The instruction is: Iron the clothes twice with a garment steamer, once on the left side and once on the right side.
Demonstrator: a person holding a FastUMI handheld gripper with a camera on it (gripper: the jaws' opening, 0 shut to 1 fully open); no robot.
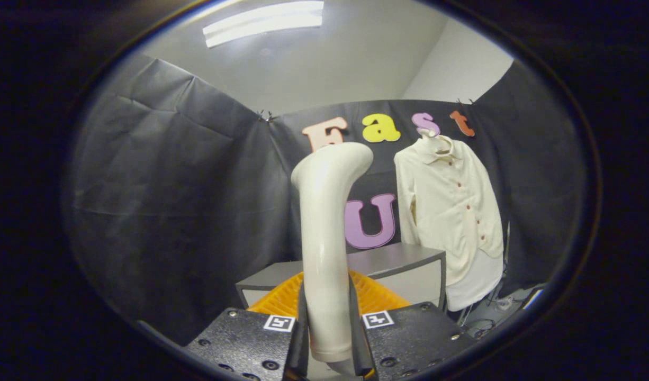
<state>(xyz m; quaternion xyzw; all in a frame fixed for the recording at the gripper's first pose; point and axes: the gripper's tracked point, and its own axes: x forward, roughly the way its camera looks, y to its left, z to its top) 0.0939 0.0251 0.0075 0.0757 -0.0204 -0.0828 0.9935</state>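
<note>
A cream garment steamer (327, 233) stands upright between my fingers, its bent head at the top turned toward the right. My gripper (328, 328) is shut on the steamer's handle, both black fingers (302, 328) pressing its sides. A cream button-up shirt (451, 206) hangs on a hanger against the black cloth wall, beyond the fingers and to the right of the steamer. The shirt's front with its row of brown buttons faces me. The steamer head is well short of the shirt.
An orange slatted crate (380, 296) lies just beyond the fingers, behind the steamer. A grey cabinet (404, 262) stands behind it, left of the shirt's hem. Cables (494, 307) lie on the floor below the shirt.
</note>
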